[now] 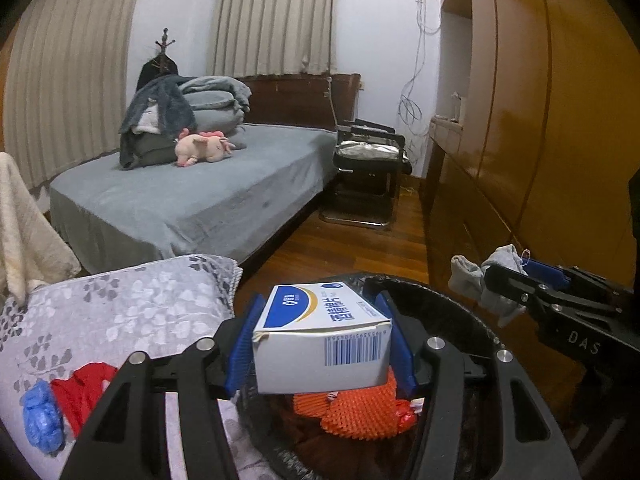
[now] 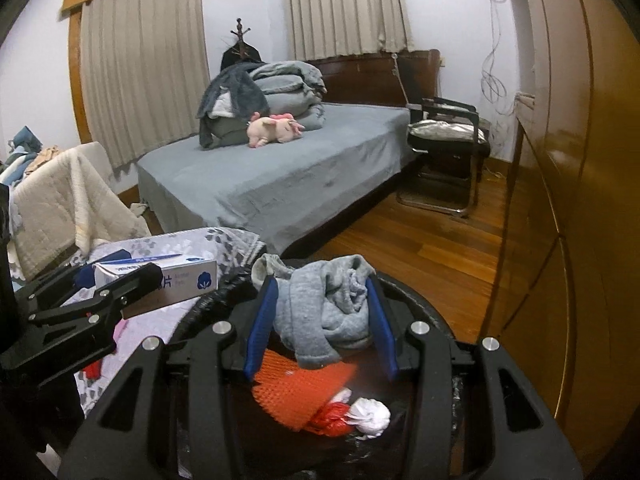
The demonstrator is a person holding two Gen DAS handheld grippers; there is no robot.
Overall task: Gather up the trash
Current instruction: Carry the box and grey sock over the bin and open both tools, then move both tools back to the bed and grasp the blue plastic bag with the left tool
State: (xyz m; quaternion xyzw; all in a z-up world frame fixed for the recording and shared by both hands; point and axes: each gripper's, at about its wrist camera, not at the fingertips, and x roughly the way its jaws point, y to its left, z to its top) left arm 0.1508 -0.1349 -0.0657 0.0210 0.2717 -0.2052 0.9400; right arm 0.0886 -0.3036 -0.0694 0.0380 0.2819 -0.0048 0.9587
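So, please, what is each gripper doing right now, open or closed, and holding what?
Left gripper: closed on the white and blue box.
Right gripper: closed on the grey sock.

The mouth of the black bin (image 2: 432, 312), at the lower centre of both frames, is partly filled — orange netting (image 2: 296, 392), a red scrap (image 2: 332, 420) and a white wad (image 2: 370, 416) lie inside, with open dark room to their right. Above the mouth, the way down is taken up by a white box (image 1: 320, 344) clamped in the left gripper (image 1: 320, 344) and a grey sock (image 2: 324, 316) clamped in the right gripper (image 2: 322, 320). The lower left is closed off by a floral cushion (image 1: 132, 304) — the right edge by wooden cabinets (image 2: 568, 200). Bare floor (image 2: 432, 240) is left free between bed (image 2: 280, 176) and cabinets.
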